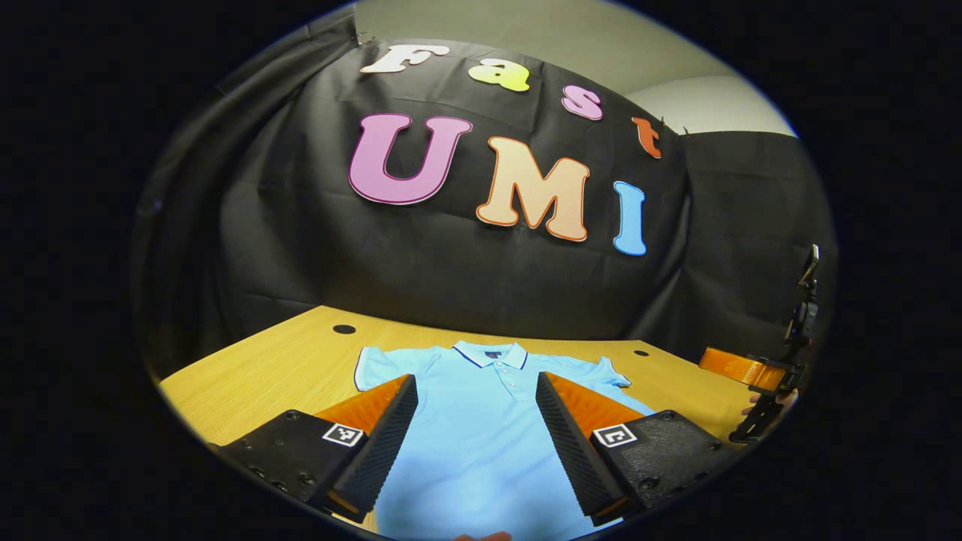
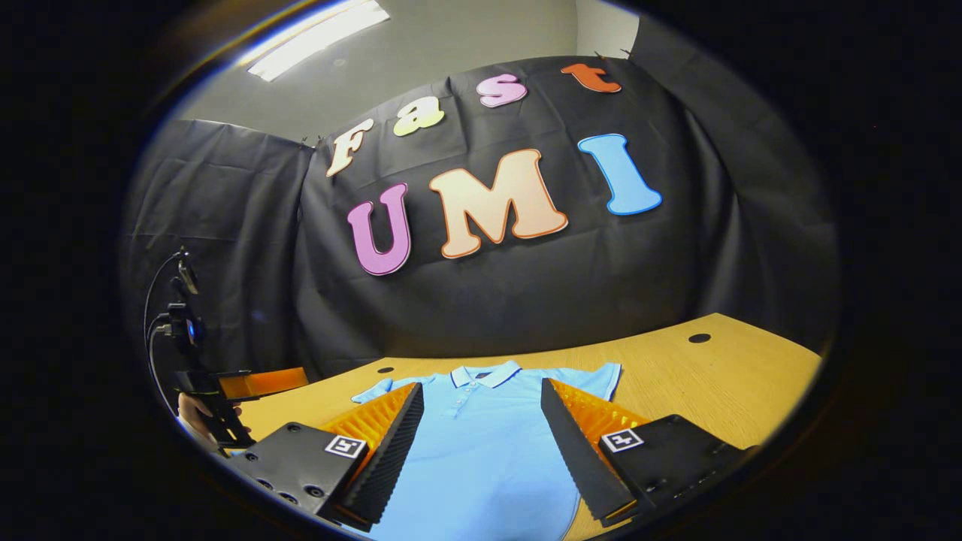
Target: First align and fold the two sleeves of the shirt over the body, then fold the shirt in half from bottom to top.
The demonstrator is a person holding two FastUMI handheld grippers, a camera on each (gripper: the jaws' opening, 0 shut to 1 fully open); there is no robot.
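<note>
Ahead of both tongs, the shirt (image 1: 481, 421) lay flat on the table (image 1: 285, 368), sleeves unfolded. Left tongs (image 1: 475, 439) and right tongs (image 2: 481, 451) stood wide open, empty. No fold was done; all steps remained.

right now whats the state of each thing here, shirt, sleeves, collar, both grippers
shirt: spread flat on the table, front up, unfolded
sleeves: both out to the sides, not yet folded
collar: at the far end, lying flat
left gripper: open, above the shirt
right gripper: open, above the shirt
</note>
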